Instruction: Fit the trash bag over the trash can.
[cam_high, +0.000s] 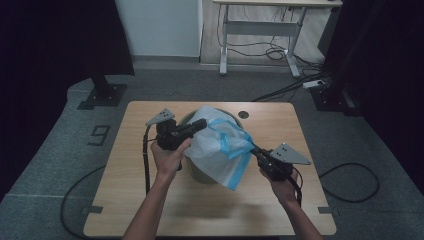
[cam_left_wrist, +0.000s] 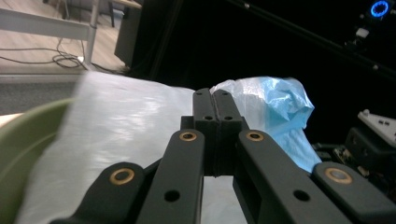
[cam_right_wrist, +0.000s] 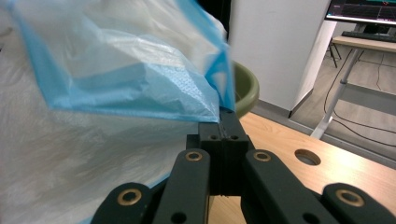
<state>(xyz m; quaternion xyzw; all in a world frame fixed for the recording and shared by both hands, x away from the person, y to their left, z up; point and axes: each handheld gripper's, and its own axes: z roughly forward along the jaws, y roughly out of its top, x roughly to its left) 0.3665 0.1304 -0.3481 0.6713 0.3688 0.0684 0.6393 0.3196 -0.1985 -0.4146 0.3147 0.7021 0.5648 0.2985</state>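
A white plastic bag with blue trim (cam_high: 220, 147) drapes over an olive-green round bin (cam_high: 200, 172) standing mid-table on the light wooden table (cam_high: 200, 210), between both grippers.

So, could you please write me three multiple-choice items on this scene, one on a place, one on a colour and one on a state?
1. Where does the green bin stand?
A. on the wooden table
B. on the floor
C. on a chair

2. What colour is the trim of the white plastic bag?
A. red
B. blue
C. black

3. How do the right gripper jaws stand?
A. wide open
B. shut on the bag's edge
C. shut on a cable

Answers: 1 A, the bin rests mid-table; 2 B, blue bands edge the bag; 3 B, the right gripper view shows the film pinched at the closed tips.
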